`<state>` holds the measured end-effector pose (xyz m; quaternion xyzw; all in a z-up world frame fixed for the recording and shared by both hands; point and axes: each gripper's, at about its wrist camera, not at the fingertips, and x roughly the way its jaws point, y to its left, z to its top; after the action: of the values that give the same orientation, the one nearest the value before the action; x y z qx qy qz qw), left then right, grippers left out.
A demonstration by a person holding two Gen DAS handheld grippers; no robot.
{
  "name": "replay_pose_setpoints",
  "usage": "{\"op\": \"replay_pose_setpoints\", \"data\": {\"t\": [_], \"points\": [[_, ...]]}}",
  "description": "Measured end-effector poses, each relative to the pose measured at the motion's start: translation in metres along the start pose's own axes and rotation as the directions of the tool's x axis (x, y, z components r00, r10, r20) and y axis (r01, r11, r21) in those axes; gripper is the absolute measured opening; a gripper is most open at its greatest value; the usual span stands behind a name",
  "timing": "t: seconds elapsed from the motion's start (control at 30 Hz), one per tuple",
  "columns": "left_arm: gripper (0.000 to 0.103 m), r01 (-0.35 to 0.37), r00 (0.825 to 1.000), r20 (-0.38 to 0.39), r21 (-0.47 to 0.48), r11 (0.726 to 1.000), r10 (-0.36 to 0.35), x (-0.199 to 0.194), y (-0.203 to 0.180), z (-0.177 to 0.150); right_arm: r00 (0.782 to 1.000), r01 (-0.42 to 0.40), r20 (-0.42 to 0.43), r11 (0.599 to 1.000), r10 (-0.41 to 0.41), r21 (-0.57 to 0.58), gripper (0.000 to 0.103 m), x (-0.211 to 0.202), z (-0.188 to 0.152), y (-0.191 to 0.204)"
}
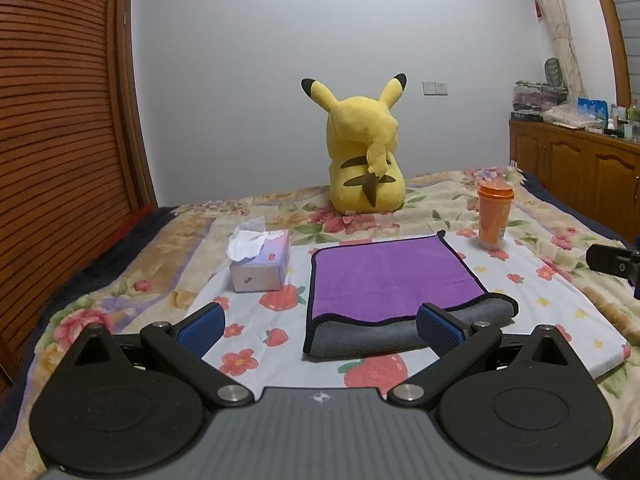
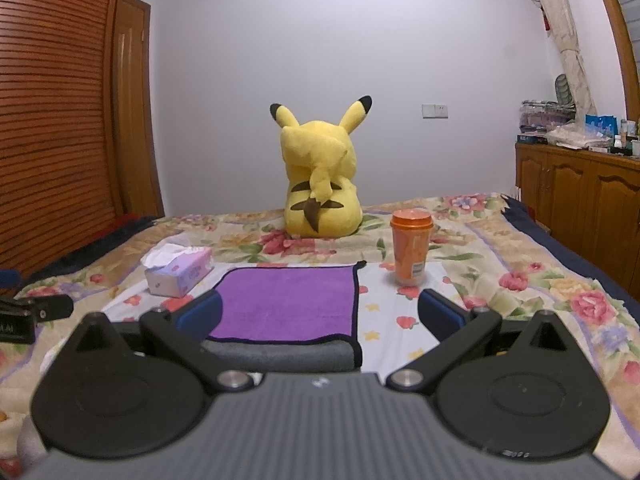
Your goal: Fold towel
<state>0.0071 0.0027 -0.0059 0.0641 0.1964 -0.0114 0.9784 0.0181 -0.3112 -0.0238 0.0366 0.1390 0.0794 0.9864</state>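
Though folded — towel [image 1: 384, 276], grippers agape

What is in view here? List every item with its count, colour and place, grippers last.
purple microfibre towel with grey underside: 1, purple and grey with black trim, folded on the white strawberry-print mat, centre.
white strawberry-print mat: 1, white with red fruit, on the floral bedspread.
floral bedspread: 1, cream with pink flowers, covering the bed.
lilac cardboard tissue box: 1, lilac with white tissue, left of the towel.
orange plastic lidded cup: 1, orange, upright, right of the towel's far corner.
yellow plush toy: 1, yellow with black ear tips, far end of bed, facing the wall.
wooden cabinet: 1, brown, right wall.
left gripper: 1, black with blue pads, open.
right gripper: 1, same, open.
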Motion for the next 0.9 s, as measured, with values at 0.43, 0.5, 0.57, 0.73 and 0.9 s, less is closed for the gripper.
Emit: {"op": "replay_pose_setpoints", "data": {"t": [0.43,0.5,0.57,0.73,0.9], "points": [[0.103,0.003,0.995,-0.097,0.019,1.000,-0.001,0.020,-0.003,-0.001,0.999,-0.011,-0.036,1.000,0.010,-0.023,0.103,0.017,0.000,0.007],[0.103,0.002,0.994,-0.109,0.023,1.000,0.000,0.023,-0.004,-0.002,0.999,-0.014,-0.043,1.000,0.013,-0.019,0.103,0.019,0.000,0.006],[0.103,0.006,0.993,-0.119,0.025,1.000,-0.003,0.026,-0.004,-0.002,0.999,-0.012,-0.050,1.000,0.011,-0.020,0.103,0.021,-0.001,0.007],[0.103,0.012,0.991,-0.132,0.021,1.000,-0.010,0.031,-0.002,0.000,0.998,-0.013,-0.064,0.999,0.011,-0.033,0.103,0.029,-0.001,0.008],[0.103,0.015,0.990,-0.143,0.025,1.000,-0.011,0.039,-0.001,0.004,0.997,-0.011,-0.076,0.999,0.009,-0.036,0.103,0.036,0.000,0.005]]}}
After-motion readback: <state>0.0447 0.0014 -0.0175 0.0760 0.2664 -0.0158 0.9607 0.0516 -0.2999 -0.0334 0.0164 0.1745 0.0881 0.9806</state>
